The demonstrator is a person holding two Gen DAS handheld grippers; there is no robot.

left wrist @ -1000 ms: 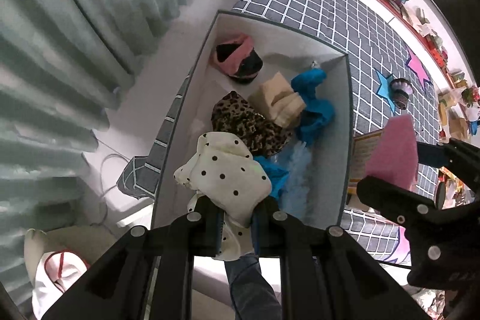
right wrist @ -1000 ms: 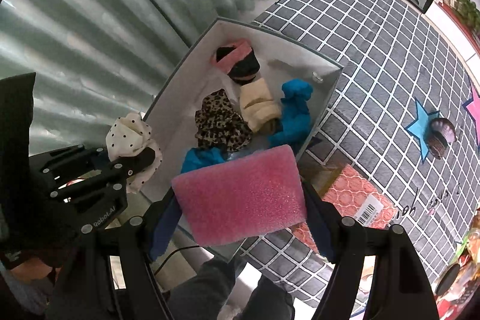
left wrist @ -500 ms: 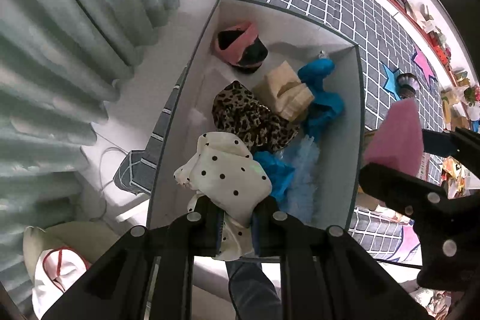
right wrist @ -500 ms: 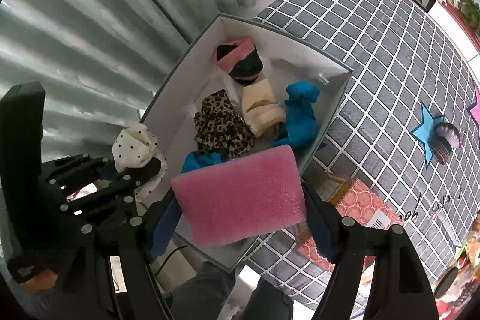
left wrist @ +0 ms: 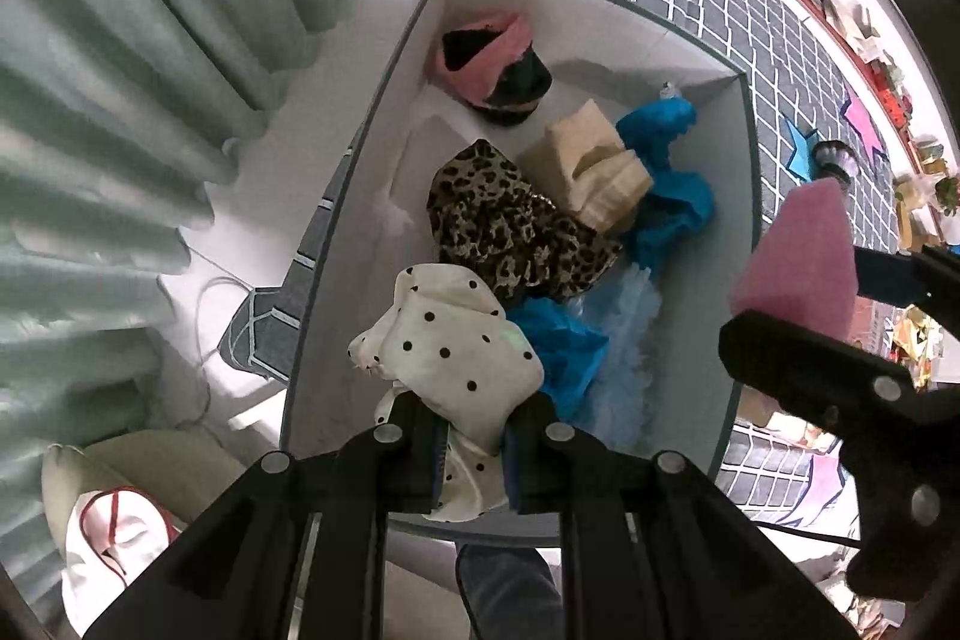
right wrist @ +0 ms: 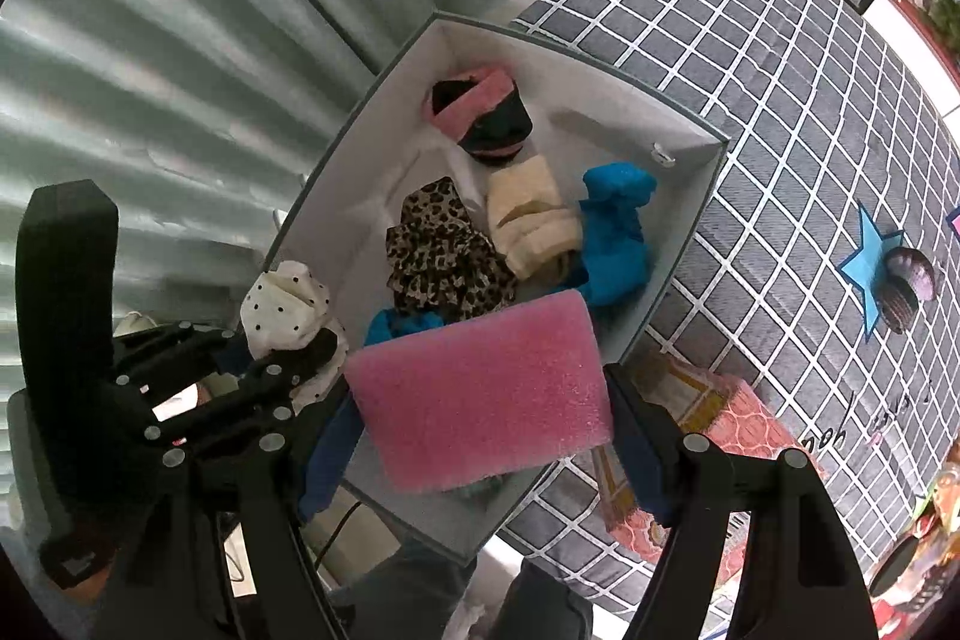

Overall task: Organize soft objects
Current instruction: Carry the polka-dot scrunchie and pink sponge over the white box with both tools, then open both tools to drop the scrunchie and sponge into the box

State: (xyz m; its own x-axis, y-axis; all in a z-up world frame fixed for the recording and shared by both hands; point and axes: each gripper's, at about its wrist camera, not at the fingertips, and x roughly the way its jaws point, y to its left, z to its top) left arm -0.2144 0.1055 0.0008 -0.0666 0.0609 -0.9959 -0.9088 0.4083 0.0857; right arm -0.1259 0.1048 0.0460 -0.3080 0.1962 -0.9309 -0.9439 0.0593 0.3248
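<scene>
Box [left wrist: 741, 172] fills more of both views than a second ago — my left gripper [left wrist: 474, 436] pinches the dotted cloth [left wrist: 456, 346] over its near end, right gripper [right wrist: 480, 400] clamps the pink sponge [right wrist: 480, 394] (both unreleased, drops pending).

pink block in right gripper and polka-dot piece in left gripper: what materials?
Pink block: looks like foam or sponge, matte, with a porous, grainy surface and squared edges. Polka-dot piece: seems thin woven cloth, cream with black dots, matte; it bunches and creases where the left gripper pinches it.
</scene>
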